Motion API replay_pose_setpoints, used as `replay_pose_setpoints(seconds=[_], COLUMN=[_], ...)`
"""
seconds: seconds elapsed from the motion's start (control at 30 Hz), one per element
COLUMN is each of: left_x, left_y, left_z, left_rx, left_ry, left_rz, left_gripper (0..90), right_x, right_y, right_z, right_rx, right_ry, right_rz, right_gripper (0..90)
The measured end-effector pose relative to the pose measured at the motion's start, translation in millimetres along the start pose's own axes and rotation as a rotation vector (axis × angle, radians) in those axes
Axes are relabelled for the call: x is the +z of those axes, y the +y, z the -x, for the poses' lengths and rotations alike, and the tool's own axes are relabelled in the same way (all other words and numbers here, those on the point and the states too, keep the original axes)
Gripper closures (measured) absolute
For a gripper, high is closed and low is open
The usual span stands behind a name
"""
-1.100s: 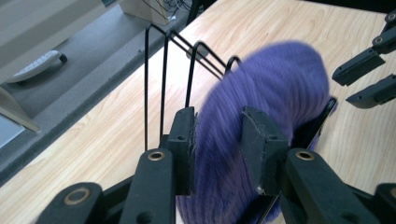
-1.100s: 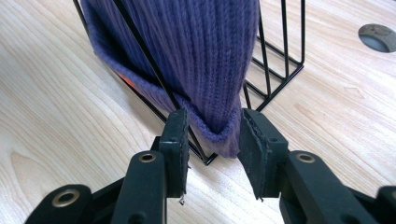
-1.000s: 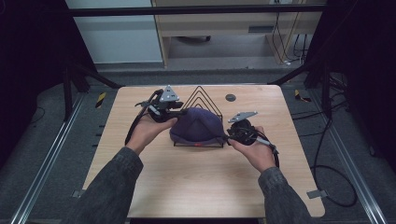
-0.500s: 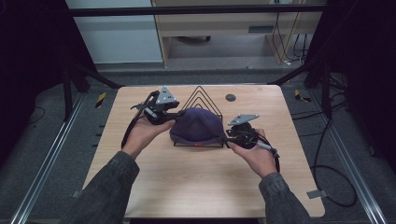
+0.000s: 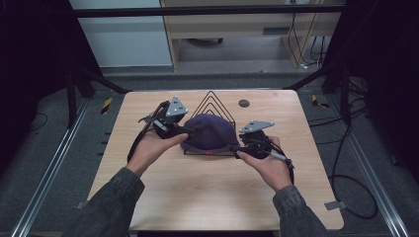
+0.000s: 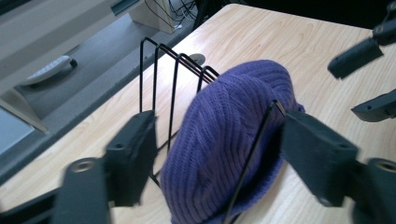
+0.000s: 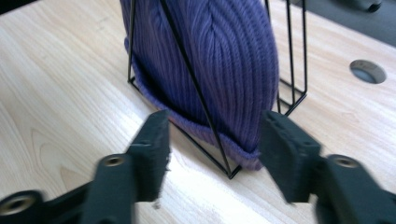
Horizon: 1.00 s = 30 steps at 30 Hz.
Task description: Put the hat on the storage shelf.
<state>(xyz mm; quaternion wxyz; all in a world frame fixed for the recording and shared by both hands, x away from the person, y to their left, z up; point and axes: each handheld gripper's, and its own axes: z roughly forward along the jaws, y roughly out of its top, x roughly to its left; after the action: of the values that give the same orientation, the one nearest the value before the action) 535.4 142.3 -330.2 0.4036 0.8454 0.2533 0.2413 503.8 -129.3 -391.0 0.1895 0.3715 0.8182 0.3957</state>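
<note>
Purple knit beanie [image 5: 210, 132], soft, light and easily snagged, wedged among the wires of a black rack [image 5: 213, 102] at mid-table; left gripper [image 5: 185, 130] and right gripper [image 5: 236, 149], jaws just opened and empty, flank it; its ribbed hem looks the safest hold.

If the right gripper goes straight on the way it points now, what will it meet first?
Probably the right gripper meets the thin black wire rack first, with the purple knitted hat just behind it; depth is unclear.
</note>
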Motion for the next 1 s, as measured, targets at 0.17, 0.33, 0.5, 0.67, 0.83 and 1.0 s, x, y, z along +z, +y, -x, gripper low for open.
replay_pose_setpoints(seconds=[0.17, 0.33, 0.5, 0.67, 0.83, 1.0], left_x=[-6.5, -18.5, -29.1, -34.4, -35.0, -35.0], left_y=[-12.5, -29.7, -47.2, -67.9, -86.7, -106.8], left_z=[4.4, 5.5, 5.2, 1.5, 0.1, -1.5], left_rx=[-0.04, -0.058, -0.058, -0.066, -0.075, -0.082], left_ry=[-0.029, -0.05, -0.067, -0.066, -0.062, -0.055], left_rz=[-0.004, -0.007, 0.001, -0.009, -0.037, -0.08], left_gripper=[12.9, 7.4, 5.1, 4.6, 4.6, 5.0], right_x=[-10.3, -22.2, -28.7, -32.0, -34.1, -34.7], right_y=[-0.5, -5.5, -17.0, -35.0, -54.4, -74.4], right_z=[-2.0, 0.8, 8.1, 16.7, 25.1, 34.0], right_rx=[0.002, 0.0, 0.008, 0.023, 0.028, 0.051], right_ry=[-0.021, -0.053, -0.069, -0.075, -0.07, -0.074], right_rz=[0.042, 0.068, 0.066, 0.059, 0.045, 0.022], right_gripper=[24.8, 17.1, 12.7, 9.2, 7.1, 7.9])
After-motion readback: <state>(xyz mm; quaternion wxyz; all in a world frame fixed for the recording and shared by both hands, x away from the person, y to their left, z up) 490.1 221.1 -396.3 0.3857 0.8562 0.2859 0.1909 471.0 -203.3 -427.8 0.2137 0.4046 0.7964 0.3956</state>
